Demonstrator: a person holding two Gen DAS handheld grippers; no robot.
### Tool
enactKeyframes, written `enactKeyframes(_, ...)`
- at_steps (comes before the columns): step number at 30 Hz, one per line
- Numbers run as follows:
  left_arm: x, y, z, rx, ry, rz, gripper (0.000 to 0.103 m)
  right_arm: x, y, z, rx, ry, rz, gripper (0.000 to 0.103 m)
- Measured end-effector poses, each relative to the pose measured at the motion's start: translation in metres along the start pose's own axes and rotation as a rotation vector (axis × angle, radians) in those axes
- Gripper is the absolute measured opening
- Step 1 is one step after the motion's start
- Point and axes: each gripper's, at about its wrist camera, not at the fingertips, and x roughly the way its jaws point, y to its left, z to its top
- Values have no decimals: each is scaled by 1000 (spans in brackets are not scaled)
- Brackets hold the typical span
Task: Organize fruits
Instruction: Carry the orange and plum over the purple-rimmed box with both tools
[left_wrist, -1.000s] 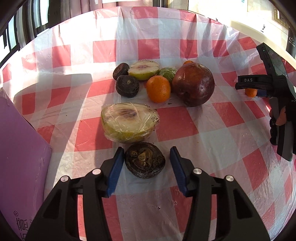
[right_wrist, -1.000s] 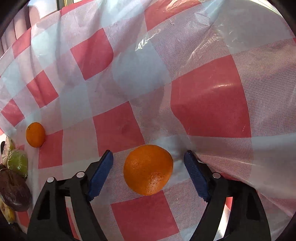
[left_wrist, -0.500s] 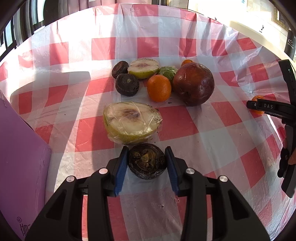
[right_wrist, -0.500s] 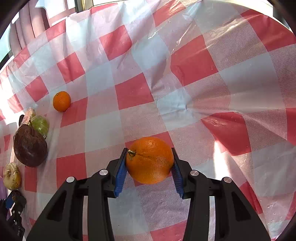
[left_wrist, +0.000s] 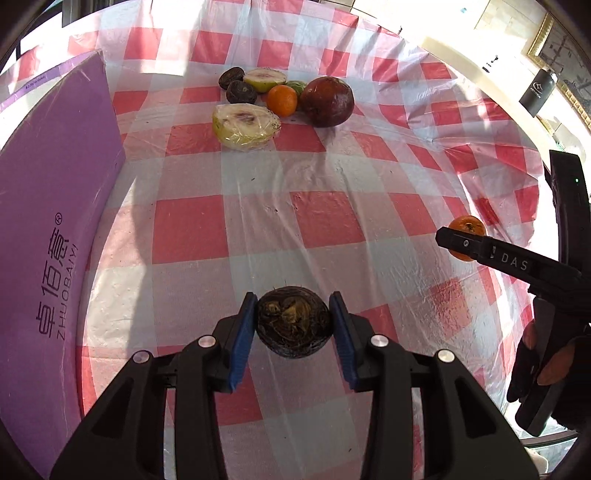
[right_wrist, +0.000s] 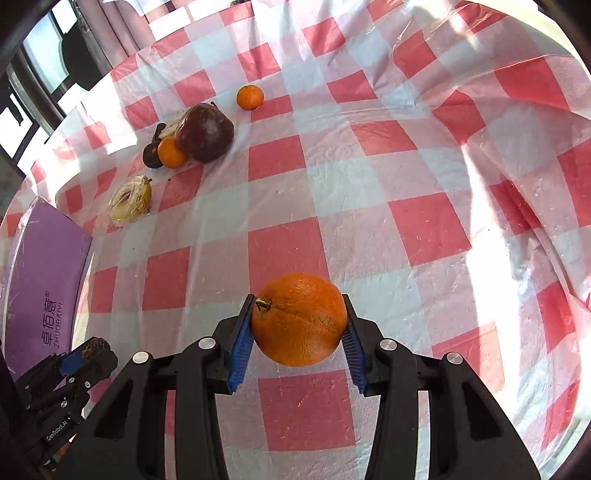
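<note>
Left wrist view, dark round wrinkled fruit (left_wrist: 293, 321) clamped by left gripper (left_wrist: 293, 325) above red-checked worktop (left_wrist: 258, 229), fruit cluster (left_wrist: 284, 99) at twelve o'clock, large orange (right_wrist: 299, 319) pinched by right gripper (right_wrist: 298, 332).

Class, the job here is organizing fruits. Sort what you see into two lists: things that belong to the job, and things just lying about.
Belongs to the job:
- orange in the right gripper
- dark fruit in the left gripper
- wrapped fruit half
- large dark red fruit
- small tangerine

Just lying about:
- purple box
- checked tablecloth
</note>
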Motion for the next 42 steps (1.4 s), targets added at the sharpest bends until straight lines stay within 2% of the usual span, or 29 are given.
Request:
enactKeyframes(5, -32, -10, -6, 166, 2, -120, 40, -9, 20, -38, 59, 53, -12, 44)
enactKeyframes(10, -55, -12, -3, 294, -16, -168, 40, -8, 49, -58, 58, 81, -47, 44)
enactKeyframes(15, -85, 2, 5, 340, -40, -209, 40, -12, 82, -68, 45, 70, -59, 44)
enactKeyframes(22, -138, 27, 22, 338, -148, -259, 40, -26, 121, -73, 52, 26, -58, 44)
enactKeyframes(26, -161, 48, 24, 352, -204, -210, 40, -37, 139, -75, 96, -8, -28, 44)
enactKeyframes(29, -168, 74, 25, 346, -211, -143, 40, -51, 165, -71, 77, -58, 15, 44)
enactKeyframes(37, -168, 140, 23, 312, -162, 38, 40, -79, 243, -52, -58, -177, 115, 44)
enactKeyframes(42, -162, 179, 19, 280, -119, 140, 40, -74, 294, -42, -196, -188, 157, 44)
